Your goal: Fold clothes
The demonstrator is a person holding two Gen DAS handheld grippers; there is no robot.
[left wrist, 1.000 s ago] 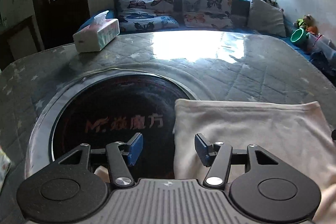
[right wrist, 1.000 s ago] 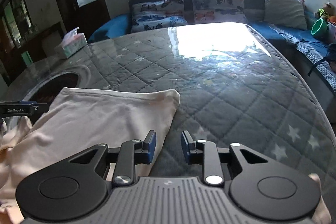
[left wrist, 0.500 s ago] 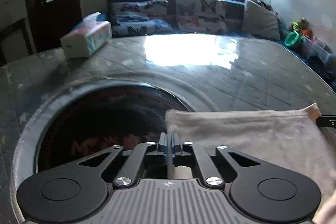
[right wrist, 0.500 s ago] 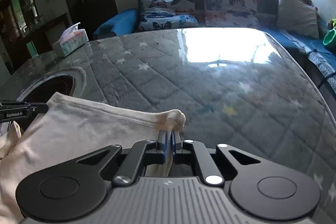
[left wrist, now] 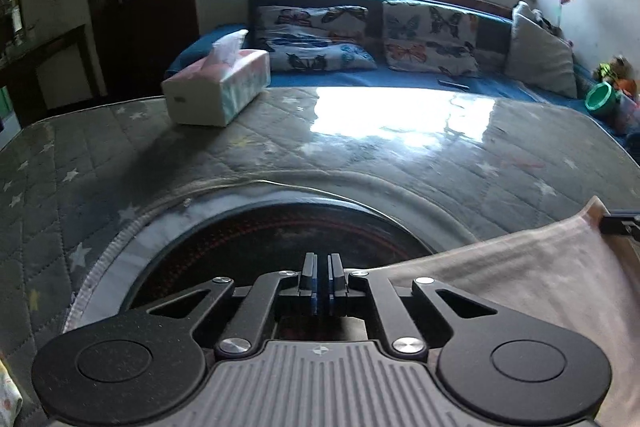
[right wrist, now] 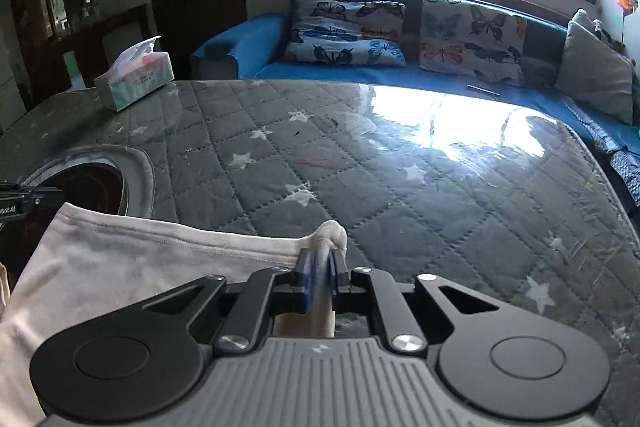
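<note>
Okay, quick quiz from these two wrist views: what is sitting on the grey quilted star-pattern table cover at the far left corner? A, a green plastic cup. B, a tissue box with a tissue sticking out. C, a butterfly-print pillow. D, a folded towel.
B: a white and pastel tissue box with a tissue poking out of its top stands on the grey quilted table cover, away from the cream cloth.

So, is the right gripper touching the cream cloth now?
Touching. The right wrist view shows the right gripper with its jaws closed on the corner of the cream cloth, fabric bunched between them.
</note>
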